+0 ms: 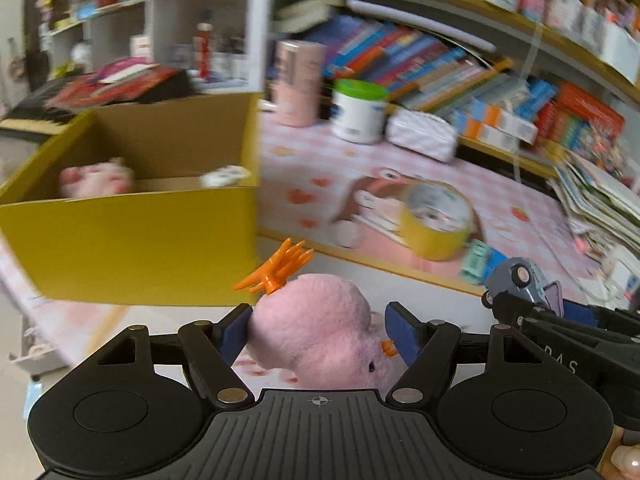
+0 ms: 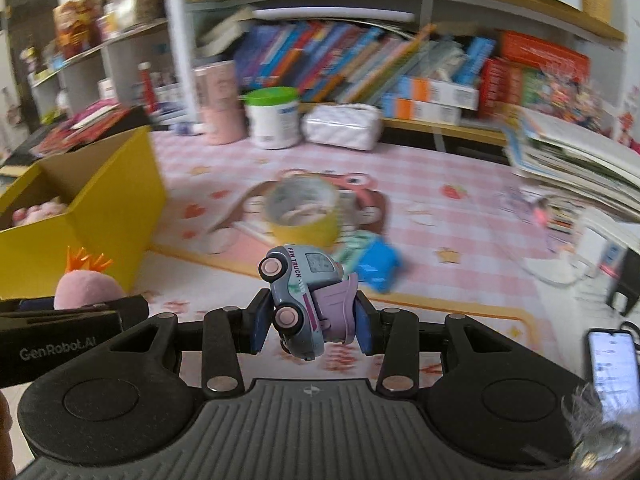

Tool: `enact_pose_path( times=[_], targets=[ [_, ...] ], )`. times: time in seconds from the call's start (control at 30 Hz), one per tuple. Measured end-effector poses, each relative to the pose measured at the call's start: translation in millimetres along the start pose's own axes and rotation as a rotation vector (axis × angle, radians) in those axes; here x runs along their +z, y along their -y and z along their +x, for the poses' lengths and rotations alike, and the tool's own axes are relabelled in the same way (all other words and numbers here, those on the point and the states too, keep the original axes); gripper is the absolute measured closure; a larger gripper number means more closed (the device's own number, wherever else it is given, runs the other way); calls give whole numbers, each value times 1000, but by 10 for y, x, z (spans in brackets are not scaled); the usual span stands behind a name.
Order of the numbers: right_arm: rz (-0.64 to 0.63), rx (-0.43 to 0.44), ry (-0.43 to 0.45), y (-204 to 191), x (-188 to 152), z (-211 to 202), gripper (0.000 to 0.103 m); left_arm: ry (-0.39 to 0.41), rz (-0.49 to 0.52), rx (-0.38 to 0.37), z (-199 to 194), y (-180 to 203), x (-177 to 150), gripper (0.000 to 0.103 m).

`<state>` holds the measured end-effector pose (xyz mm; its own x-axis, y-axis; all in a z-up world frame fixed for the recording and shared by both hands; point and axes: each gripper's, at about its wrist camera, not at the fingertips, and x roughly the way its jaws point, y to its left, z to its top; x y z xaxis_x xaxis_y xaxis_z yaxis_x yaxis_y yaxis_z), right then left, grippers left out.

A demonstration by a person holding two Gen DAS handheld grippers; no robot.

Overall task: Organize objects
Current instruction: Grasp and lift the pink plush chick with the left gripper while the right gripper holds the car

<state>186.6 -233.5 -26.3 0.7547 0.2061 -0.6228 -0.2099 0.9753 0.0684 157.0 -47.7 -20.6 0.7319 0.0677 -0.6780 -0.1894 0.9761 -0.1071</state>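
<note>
My left gripper (image 1: 318, 330) is shut on a pink plush bird (image 1: 316, 324) with an orange crest, held in the air just right of the yellow cardboard box (image 1: 132, 240). A pink plush toy (image 1: 96, 178) and a small white item (image 1: 224, 176) lie inside the box. My right gripper (image 2: 314, 326) is shut on a small grey-blue toy truck (image 2: 298, 300), tipped on its side with a purple part against the right pad. In the left wrist view the truck (image 1: 520, 284) shows at the right; in the right wrist view the plush bird (image 2: 86, 286) shows at the left.
On the pink checked mat (image 2: 440, 168) lie a yellow tape roll (image 2: 302, 210), a blue and green toy (image 2: 372, 264), a green-lidded white tub (image 2: 274, 118), a pink cylinder (image 2: 220, 102) and a white pouch (image 2: 342, 126). Bookshelves stand behind. Stacked magazines (image 2: 576, 164) and a phone (image 2: 612, 368) are at the right.
</note>
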Motion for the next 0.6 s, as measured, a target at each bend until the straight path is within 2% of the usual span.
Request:
enact_pose_path(
  times=[0.23, 0.6],
  targets=[
    [-76, 74, -5, -650, -51, -117, 64, 30, -56, 60, -276, -607, -94, 30],
    [-121, 94, -17, -1414, -287, -396, 64, 49, -90, 75, -628, -1274, -257, 30]
  ],
)
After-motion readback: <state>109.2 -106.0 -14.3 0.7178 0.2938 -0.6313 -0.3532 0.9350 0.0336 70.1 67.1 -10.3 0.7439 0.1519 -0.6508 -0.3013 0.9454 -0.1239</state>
